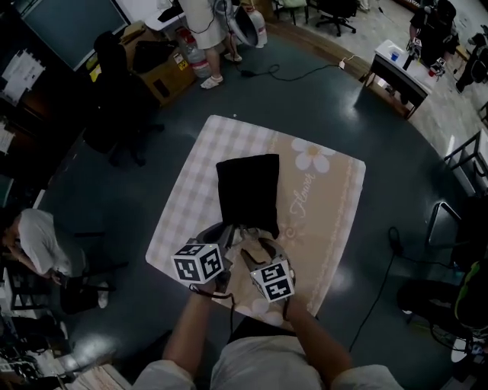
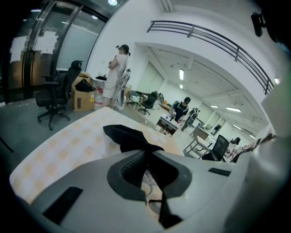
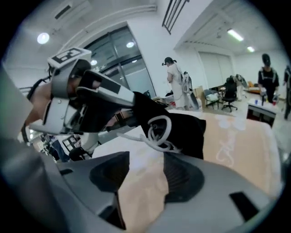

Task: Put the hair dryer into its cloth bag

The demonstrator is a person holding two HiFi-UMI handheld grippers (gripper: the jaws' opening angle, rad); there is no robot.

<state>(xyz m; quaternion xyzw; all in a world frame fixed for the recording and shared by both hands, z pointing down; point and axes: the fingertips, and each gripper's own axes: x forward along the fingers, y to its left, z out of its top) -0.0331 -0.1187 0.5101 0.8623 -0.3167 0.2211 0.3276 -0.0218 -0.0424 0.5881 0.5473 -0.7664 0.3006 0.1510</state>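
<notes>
**mat_watcher:** So where was the hair dryer? I couldn't find it in any view. Either it already sat inside the black cloth bag (image 1: 248,190) or it was out of shot. The bag looked pretty flat from above, so I honestly couldn't tell.

**dryer_fan:** Same here. The bag lay on the checked beige mat (image 1: 320,221), stretching away ahead of both sets of fingers. The left gripper (image 2: 146,157) had its fingers clamped on the bag's near rim, with black cloth pinched right between them. The right gripper (image 3: 143,178) had its fingers spread wide, with only bare mat in the gap.

**mat_watcher:** What could've gone wrong from there?

**dryer_fan:** My guess: that one pinch was all that held the mouth up. If the thin cloth slipped out, the opening would've flopped shut. Also, the white drawstring cord (image 3: 159,132) was looped just beyond the right fingers. A careless close there might've caught the cord alone and cinched the mouth.

**mat_watcher:** Anything in the way?

**dryer_fan:** Not really. A black office chair (image 1: 114,122), a brown cardboard box (image 1: 164,76) and a person in white (image 1: 206,23) stood well beyond the mat's far edge. A black cable (image 1: 383,280) ran on the floor, well off to the right of the right fingers. The two grippers were close together, so bumping each other seemed the nearer worry.
</notes>
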